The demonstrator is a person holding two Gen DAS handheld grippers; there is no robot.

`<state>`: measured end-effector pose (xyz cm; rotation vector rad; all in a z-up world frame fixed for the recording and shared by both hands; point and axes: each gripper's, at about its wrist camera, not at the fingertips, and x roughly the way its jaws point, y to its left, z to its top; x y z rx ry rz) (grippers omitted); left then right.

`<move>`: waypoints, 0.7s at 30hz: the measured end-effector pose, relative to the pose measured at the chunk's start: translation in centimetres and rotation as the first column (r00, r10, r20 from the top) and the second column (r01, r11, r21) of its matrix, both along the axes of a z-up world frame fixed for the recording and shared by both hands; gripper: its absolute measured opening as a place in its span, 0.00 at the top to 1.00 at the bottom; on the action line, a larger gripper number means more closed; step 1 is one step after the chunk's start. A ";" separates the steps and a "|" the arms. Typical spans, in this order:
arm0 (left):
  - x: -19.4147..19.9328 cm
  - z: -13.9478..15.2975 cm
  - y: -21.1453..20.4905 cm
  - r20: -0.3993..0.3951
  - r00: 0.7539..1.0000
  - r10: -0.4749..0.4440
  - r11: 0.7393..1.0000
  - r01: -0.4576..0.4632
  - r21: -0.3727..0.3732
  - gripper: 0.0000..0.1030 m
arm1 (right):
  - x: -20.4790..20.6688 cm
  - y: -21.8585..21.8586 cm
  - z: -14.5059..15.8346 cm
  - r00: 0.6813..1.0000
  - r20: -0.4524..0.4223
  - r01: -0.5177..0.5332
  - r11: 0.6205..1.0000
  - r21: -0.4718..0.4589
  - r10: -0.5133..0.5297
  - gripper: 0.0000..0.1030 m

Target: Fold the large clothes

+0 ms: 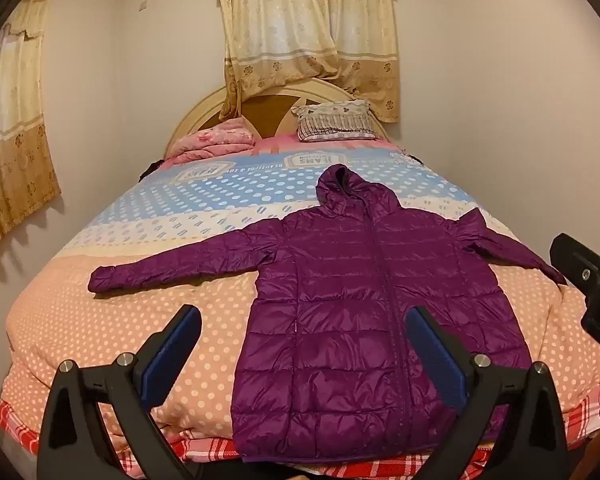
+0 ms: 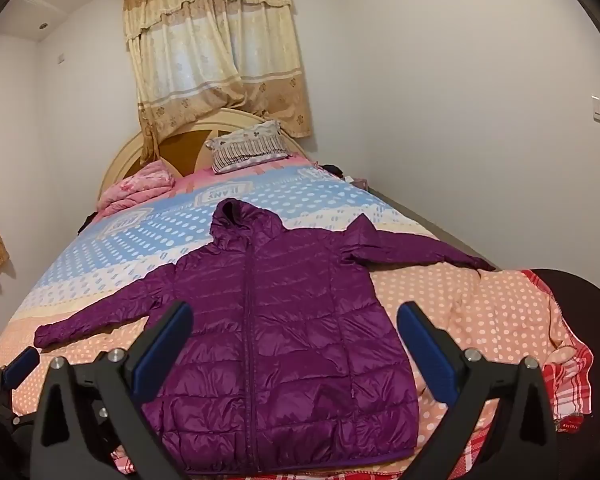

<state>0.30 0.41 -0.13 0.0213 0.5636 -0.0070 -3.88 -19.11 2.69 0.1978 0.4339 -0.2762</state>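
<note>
The purple hooded puffer jacket (image 1: pixel 340 300) lies flat and zipped on the bed (image 1: pixel 100 320), front side up, hood (image 1: pixel 344 184) pointing toward twelve o'clock and hem at six, just at the bed's near edge. Its sleeves stretch out toward nine and three o'clock. My left hand-held gripper (image 1: pixel 304 344) hovers above the hem with its jaws spread wide and nothing between them; my right hand-held gripper (image 2: pixel 296 340) hangs the same way, released and empty, over the lower body of the jacket. No fold is made yet, so I judge this to be the very start: the garment is spread and ready. The next move probably calls for reaching out to a sleeve cuff (image 1: pixel 100 278) and bringing it across the chest, pinching only the slippery shell. Beyond the hood, a pillow (image 1: pixel 334 122) and a pink folded blanket (image 1: pixel 216 140) sit near the headboard (image 1: pixel 204 112).
</note>
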 end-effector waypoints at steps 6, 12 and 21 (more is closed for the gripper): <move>-0.2 0.5 -1.7 0.010 1.000 0.006 1.000 -0.007 0.028 0.01 | 0.0 0.1 0.0 1.000 0.000 0.001 1.000 0.004 -0.001 0.00; -0.9 0.4 -0.5 0.037 0.999 -0.015 1.000 0.015 -0.011 0.01 | -0.2 0.2 0.2 1.000 0.011 0.008 1.000 -0.006 -0.008 0.00; -2.4 2.0 -0.4 0.100 0.995 -0.020 1.000 0.020 0.006 0.01 | -1.0 0.0 1.3 0.999 0.042 0.017 1.000 -0.018 -0.017 0.00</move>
